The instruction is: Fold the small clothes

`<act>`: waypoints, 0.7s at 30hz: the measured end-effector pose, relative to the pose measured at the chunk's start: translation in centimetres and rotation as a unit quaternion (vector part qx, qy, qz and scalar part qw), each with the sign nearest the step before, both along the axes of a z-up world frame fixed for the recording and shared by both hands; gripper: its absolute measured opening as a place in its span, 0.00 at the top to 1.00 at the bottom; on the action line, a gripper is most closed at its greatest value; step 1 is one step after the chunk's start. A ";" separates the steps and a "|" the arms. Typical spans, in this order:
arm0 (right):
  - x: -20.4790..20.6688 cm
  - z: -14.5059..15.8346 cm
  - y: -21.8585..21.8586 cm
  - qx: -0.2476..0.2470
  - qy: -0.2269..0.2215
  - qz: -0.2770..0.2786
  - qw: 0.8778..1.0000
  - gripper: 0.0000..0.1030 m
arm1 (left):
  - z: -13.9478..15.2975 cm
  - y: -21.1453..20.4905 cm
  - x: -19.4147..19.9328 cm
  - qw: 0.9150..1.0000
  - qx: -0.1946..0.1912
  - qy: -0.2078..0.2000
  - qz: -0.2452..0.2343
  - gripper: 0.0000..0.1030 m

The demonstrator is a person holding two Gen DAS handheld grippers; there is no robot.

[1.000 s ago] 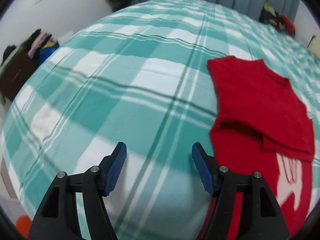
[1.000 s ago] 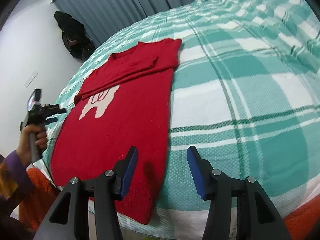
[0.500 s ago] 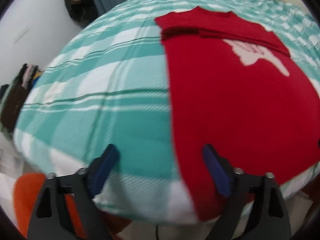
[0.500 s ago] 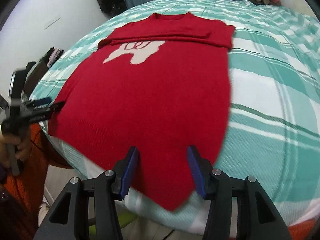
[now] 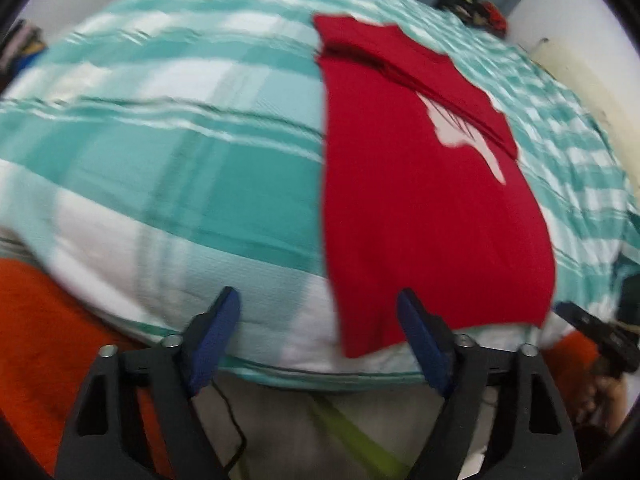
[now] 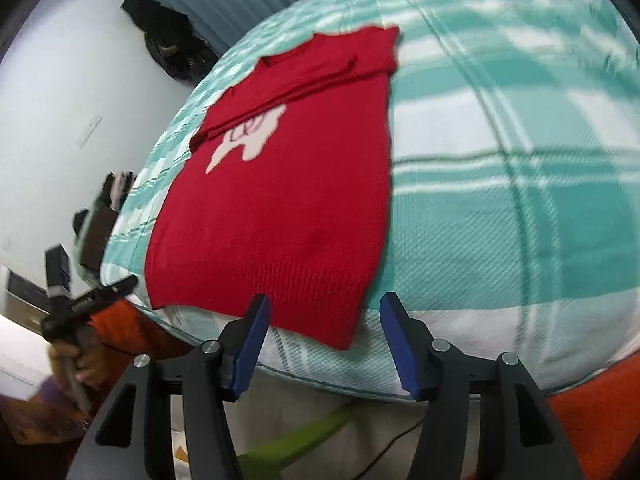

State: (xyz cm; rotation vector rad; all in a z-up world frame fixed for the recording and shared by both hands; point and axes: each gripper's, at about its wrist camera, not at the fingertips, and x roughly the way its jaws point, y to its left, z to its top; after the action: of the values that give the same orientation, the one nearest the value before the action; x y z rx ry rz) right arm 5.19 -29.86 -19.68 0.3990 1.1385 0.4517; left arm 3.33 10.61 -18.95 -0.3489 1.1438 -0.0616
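- the bed fills most of both views. it has a cover with teal and white checks. its near edge runs across the lower part of each frame.
- the red sweater lies flat on the bed, in the middle right of the left wrist view. in the right wrist view the red sweater sits in the middle left of the frame. its top part is folded over into a band near the top of the frame. its bottom hem reaches the near edge of the bed.
- a white picture shows on the sweater just under the folded band. it looks blurred in the left wrist view.
- the left hand-held gripper is at the bottom of its frame. its two blue pads are wide apart and hold nothing. the lower left corner of the sweater shows between them, but i cannot tell if they touch it.
- the right hand-held gripper is at the bottom of its frame. its blue pads are wide apart and hold nothing. the lower right corner of the sweater shows between them.
- in the right wrist view the left hand-held gripper also shows at the lower left of the frame, held in a hand.
- a dark pile of things sits by the white wall at the upper left of the right wrist view.
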 end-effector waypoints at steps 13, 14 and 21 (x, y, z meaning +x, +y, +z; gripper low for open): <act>0.4 -1.9 1.3 -0.011 0.011 0.007 1.000 0.43 | -0.3 -2.9 0.8 0.995 0.100 0.003 -0.018 0.29; 0.4 -1.9 1.0 -0.010 0.011 0.007 1.000 0.43 | -0.2 -3.0 0.7 0.994 0.104 0.002 -0.018 0.29; 0.3 -2.2 0.8 -0.007 0.013 0.004 1.000 0.43 | 0.0 -2.7 0.0 0.993 0.115 -0.003 -0.017 0.28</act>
State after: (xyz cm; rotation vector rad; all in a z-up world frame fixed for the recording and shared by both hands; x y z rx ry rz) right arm 5.54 -29.05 -21.84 0.3891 1.1685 0.4457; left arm 3.31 7.88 -18.91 -0.1246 1.1372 0.0391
